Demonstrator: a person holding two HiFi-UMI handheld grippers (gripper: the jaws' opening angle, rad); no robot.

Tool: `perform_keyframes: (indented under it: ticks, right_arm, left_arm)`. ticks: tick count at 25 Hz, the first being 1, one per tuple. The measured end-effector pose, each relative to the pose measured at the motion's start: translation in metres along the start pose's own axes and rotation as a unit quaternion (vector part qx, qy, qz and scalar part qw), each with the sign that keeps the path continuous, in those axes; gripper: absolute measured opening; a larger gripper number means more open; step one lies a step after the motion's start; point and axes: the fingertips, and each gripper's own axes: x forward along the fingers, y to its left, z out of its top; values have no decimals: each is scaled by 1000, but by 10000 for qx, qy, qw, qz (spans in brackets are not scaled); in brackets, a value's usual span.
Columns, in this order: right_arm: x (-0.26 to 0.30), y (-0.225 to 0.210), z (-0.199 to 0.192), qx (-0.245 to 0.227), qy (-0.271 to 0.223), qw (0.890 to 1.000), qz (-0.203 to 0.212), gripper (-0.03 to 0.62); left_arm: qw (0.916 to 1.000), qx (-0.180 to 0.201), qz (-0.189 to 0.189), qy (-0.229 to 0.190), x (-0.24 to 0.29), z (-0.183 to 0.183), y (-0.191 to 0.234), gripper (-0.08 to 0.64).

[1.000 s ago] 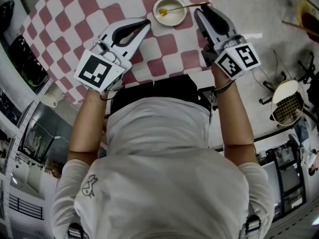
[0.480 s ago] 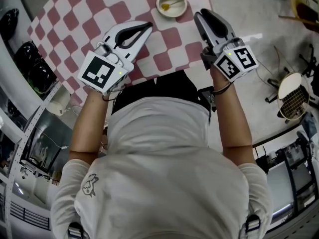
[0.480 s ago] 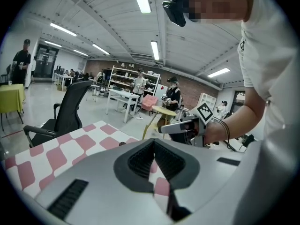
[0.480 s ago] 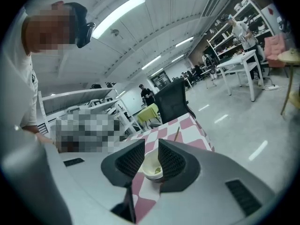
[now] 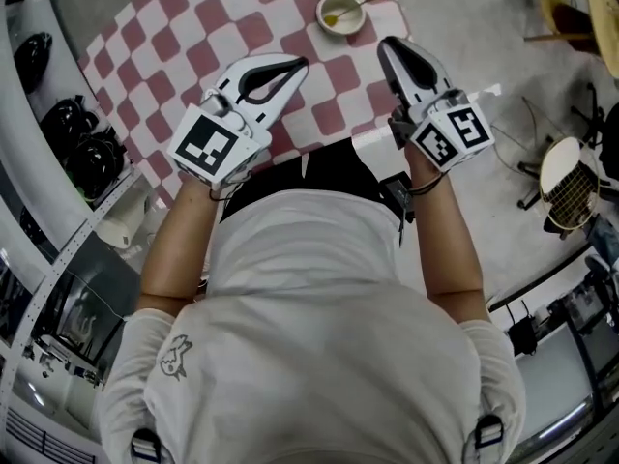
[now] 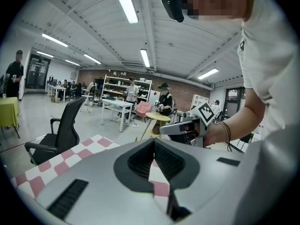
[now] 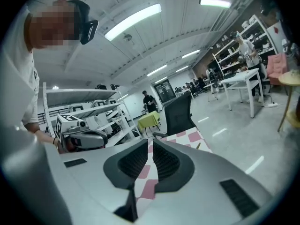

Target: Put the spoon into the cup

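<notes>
In my head view the cup (image 5: 340,13) stands on the desk (image 5: 174,56) at the upper centre of the frame, near the desk's right edge. The spoon (image 5: 358,4) lies in it, handle out to the upper right. My left claw (image 5: 298,64) hangs lower left of the cup, my right claw (image 5: 386,43) lower right.

White T-shirt (image 5: 319,288) with rabbit print (image 5: 174,360); white left gripper (image 5: 302,63) and right gripper (image 5: 385,43)

the gold spoon (image 5: 360,4) leans in the small white cup (image 5: 340,13), its handle pointing to 2 o'clock.
</notes>
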Motion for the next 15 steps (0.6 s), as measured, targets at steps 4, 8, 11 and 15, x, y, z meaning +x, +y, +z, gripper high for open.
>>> perform_keyframes:
  ticks: [4,8,11,15]
  right_arm:
    - [-14,39,31,-387,-283,9988,-24,41]
    - [-23,75,57,-696,-506,9963,-4,38]
    - [-29,105,72,-923,-644,9936,23,38]
    - [-38,138,92,-1141,-861,9897,40,38]
  left_arm:
    - [9994,199,74,-266,-32,21,-10,14]
    - [9979,407,100,-494,-57,44,-18,14]
    - [9958,622,153,-655,-77,60,-24,14]
    - [9931,807,206,-823,-100,82,-35,14]
